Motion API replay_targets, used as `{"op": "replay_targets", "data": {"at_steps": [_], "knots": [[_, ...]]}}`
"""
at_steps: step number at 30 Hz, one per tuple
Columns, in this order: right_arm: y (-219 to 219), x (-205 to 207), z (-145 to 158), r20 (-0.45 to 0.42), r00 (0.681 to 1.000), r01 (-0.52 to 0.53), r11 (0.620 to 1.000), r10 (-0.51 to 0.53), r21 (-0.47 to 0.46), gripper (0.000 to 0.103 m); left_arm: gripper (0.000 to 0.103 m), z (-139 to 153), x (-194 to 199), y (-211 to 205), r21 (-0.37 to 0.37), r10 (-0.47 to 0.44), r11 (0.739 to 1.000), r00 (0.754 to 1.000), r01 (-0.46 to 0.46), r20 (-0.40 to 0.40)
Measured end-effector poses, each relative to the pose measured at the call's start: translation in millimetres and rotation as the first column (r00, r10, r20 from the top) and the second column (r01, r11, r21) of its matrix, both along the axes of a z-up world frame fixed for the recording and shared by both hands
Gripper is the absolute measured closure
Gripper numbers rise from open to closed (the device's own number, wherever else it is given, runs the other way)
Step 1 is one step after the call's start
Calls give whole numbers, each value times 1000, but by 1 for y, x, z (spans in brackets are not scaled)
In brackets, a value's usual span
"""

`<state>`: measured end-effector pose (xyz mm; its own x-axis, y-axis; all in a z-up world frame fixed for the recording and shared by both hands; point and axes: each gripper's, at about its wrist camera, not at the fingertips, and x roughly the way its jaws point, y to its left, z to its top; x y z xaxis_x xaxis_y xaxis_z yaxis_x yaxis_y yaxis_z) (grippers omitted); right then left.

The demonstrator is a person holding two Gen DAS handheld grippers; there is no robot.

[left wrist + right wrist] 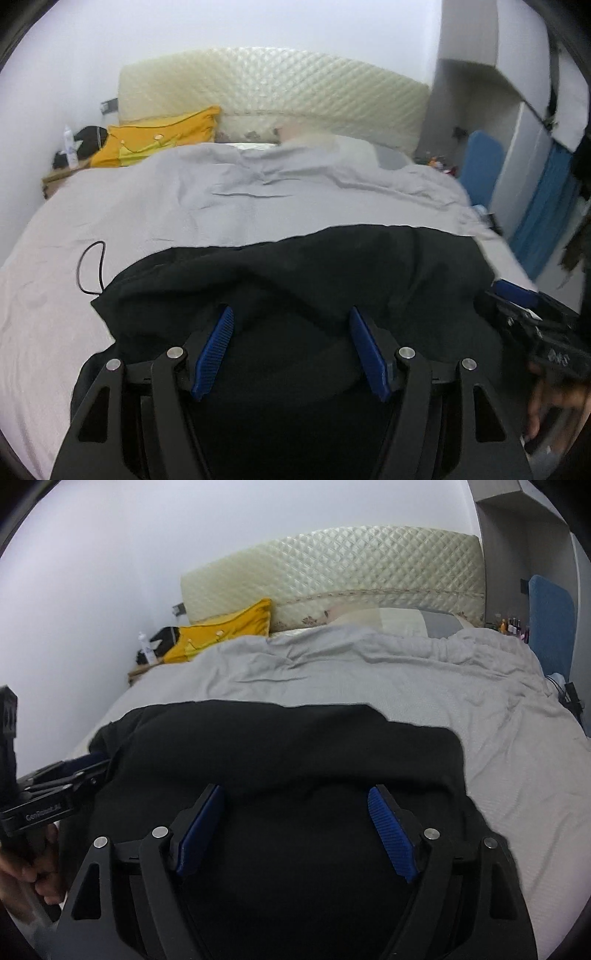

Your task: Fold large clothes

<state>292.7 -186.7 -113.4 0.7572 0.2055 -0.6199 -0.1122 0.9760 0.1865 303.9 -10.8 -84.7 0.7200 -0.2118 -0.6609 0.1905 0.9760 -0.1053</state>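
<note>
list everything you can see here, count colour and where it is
black garment: 1, black, spread on the near end of the bed
bedsheet: 1, light grey, covering the bed
yellow pillow: 1, yellow, far left by the headboard
headboard: 1, cream quilted, against the far wall
cable: 1, black, looped on the sheet left of the garment
bottle: 1, white, far left bedside
blue panel: 1, blue, right of the bed
left gripper: 1, black with blue pads, open above the garment
right gripper: 1, black with blue pads, open above the garment
</note>
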Motion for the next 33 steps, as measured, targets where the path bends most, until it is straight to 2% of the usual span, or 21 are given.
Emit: {"op": "replay_targets", "data": {"at_steps": [5, 12, 17, 27, 33], "knots": [[-1, 21, -7, 24, 999, 37, 999, -36, -22, 18, 37, -19, 32, 12, -25, 50, 998, 999, -50, -21], [1, 68, -21, -6, 998, 62, 997, -62, -56, 8, 37, -33, 73, -6, 19, 71, 997, 997, -71, -2], [-5, 97, -34, -42, 996, 80, 996, -81, -30, 1, 37, -45, 104, -13, 41, 94, 995, 995, -93, -14], [-3, 132, -55, -56, 994, 87, 994, -91, -62, 0, 37, -67, 143, -28, 92, 122, 989, 992, -119, -32], [-6, 130, -52, -92, 993, 71, 995, -78, -76, 1, 37, -65, 138, -25, 92, 116, 989, 992, -111, -49]]}}
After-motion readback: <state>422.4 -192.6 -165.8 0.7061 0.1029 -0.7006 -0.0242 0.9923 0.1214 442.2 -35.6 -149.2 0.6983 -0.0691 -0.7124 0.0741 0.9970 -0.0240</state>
